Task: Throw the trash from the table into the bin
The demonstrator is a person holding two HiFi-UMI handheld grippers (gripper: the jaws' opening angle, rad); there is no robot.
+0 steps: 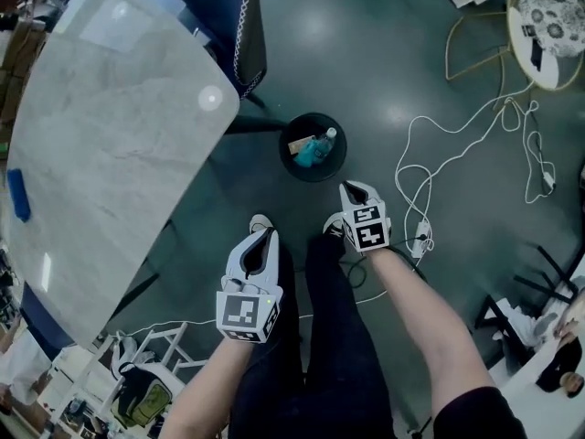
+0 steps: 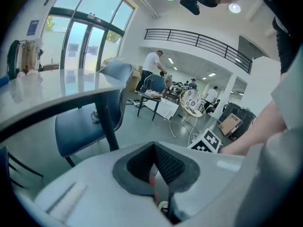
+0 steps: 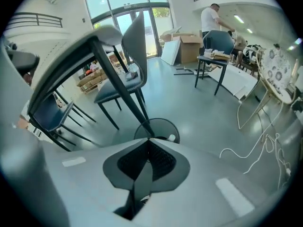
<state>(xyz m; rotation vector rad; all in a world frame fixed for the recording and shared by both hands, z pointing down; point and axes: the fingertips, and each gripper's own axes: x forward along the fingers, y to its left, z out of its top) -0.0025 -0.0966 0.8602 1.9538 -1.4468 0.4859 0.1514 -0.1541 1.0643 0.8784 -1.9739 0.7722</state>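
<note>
A round black bin stands on the floor beside the marble table; it holds a clear bottle, teal trash and a brown piece. One small blue item lies at the table's left edge. My left gripper hangs shut and empty over my legs, short of the bin. The right gripper is also shut and empty, just to the lower right of the bin. In the right gripper view the bin sits right beyond the shut jaws. The left gripper looks under the table toward a chair.
A dark blue chair stands at the table's far end, close to the bin. White cables and a power strip trail over the floor on the right. A round patterned seat stands far right. People are in the distance.
</note>
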